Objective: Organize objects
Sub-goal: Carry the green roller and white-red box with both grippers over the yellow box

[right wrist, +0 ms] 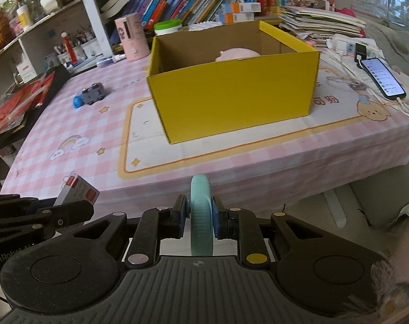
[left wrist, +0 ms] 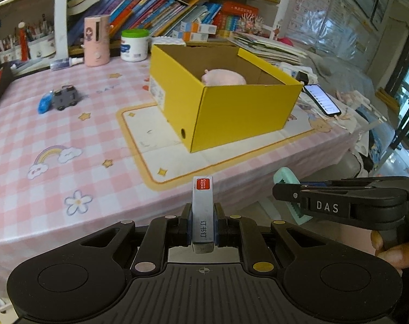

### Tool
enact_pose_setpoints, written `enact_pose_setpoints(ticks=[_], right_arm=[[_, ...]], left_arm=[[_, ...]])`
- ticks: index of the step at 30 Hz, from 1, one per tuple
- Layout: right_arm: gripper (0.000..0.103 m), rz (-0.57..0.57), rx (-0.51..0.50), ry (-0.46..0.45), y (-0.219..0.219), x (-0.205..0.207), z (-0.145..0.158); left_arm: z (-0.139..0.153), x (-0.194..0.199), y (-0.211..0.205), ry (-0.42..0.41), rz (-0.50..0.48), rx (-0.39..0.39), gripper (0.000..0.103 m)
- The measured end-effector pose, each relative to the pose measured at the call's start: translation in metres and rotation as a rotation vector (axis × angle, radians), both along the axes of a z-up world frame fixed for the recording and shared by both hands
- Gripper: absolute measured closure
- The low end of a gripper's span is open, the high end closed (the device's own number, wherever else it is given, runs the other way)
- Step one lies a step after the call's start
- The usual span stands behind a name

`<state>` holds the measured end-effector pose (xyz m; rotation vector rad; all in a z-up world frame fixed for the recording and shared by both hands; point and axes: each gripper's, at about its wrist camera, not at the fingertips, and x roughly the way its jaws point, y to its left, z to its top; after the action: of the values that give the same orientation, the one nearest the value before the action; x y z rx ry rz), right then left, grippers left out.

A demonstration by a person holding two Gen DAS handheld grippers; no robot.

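My left gripper (left wrist: 203, 222) is shut on a small grey staple box (left wrist: 202, 210) with a red label, held off the table's near edge; the box also shows in the right wrist view (right wrist: 78, 193). My right gripper (right wrist: 200, 217) is shut on a mint-green clip (right wrist: 201, 216), also short of the table edge; the clip shows in the left wrist view (left wrist: 288, 186). An open yellow cardboard box (left wrist: 245, 108) (right wrist: 231, 94) stands on the table ahead, with a pink plush toy (left wrist: 223, 77) (right wrist: 236, 54) inside. A toy car (left wrist: 59, 98) (right wrist: 89, 95) lies at the far left.
A pink checked cloth (left wrist: 55, 148) covers the table. A phone (left wrist: 322, 98) (right wrist: 382, 78) lies right of the box. A pink dispenser (left wrist: 96, 40), a white jar (left wrist: 134, 44), pen cups and books line the back. Red packets (right wrist: 12, 105) lie at the left.
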<state>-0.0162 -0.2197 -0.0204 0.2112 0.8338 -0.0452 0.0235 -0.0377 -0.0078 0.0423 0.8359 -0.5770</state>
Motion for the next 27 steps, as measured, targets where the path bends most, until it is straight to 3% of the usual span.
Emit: enact_pose_setpoints(ticks=[12,27], right_arm=[[0.085,-0.032,-0.009,-0.01,-0.04,0.026,0.007],[0.085,0.001,-0.047,-0.207,-0.101,0.1,0.055]], left_arm=[[0.008,0.03,-0.04,-0.025,-0.034,-0.012,0.09],[0.055,0.099,-0.096,-0.18,0.012,-0.083,0.09]])
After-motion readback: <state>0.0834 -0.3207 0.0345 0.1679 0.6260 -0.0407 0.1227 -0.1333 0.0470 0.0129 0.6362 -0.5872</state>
